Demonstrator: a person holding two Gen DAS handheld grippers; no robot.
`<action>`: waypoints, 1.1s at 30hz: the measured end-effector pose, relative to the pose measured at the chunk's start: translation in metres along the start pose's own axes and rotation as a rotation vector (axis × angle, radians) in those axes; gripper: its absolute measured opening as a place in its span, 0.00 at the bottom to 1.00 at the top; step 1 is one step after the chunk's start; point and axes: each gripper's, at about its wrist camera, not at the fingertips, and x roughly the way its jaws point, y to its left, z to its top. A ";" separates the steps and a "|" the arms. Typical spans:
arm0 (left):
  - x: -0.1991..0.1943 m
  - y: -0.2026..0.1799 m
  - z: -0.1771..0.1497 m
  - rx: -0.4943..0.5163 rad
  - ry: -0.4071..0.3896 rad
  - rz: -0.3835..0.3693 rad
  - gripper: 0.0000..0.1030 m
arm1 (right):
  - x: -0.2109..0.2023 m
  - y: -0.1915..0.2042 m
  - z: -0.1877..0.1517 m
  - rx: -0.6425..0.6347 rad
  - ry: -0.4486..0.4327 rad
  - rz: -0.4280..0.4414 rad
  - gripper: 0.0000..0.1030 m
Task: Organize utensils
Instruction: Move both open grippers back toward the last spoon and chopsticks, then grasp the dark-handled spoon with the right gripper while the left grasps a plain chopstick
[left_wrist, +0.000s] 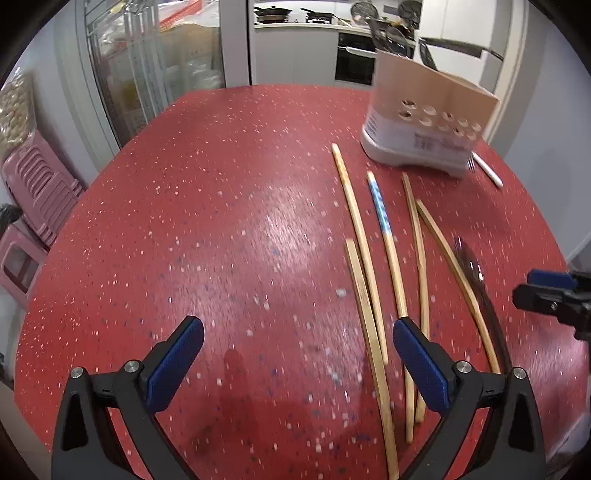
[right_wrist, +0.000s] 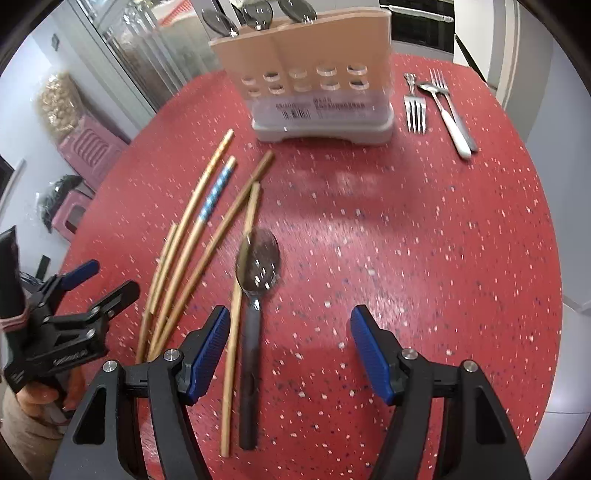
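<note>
Both grippers empty: left gripper (left_wrist: 298, 341) jaws spread widest, right gripper (right_wrist: 290, 330) partly open, over red worktop (right_wrist: 424, 236). Nearby: five chopsticks (right_wrist: 207, 236), dark spoon (right_wrist: 256, 266). Farther: utensil holder (right_wrist: 317, 92), then forks (right_wrist: 415, 109).

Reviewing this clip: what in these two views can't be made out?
- Holder contents: in the right wrist view only spoon bowls show above its rim; its wall hides the rest.
- Holder label: motion blur, both views.
- Forks behind the holder: mostly hidden in the left wrist view.
- Dark spoon: blurred in the left wrist view.
</note>
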 end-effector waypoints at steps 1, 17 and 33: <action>-0.002 -0.002 -0.004 0.007 0.002 0.000 1.00 | 0.001 0.001 -0.002 -0.004 0.006 -0.003 0.69; -0.004 -0.010 -0.025 0.045 0.041 0.040 1.00 | 0.016 0.025 -0.017 -0.109 0.024 -0.116 0.60; 0.007 -0.004 -0.017 0.047 0.071 0.036 1.00 | 0.033 0.041 0.009 -0.185 0.087 -0.178 0.52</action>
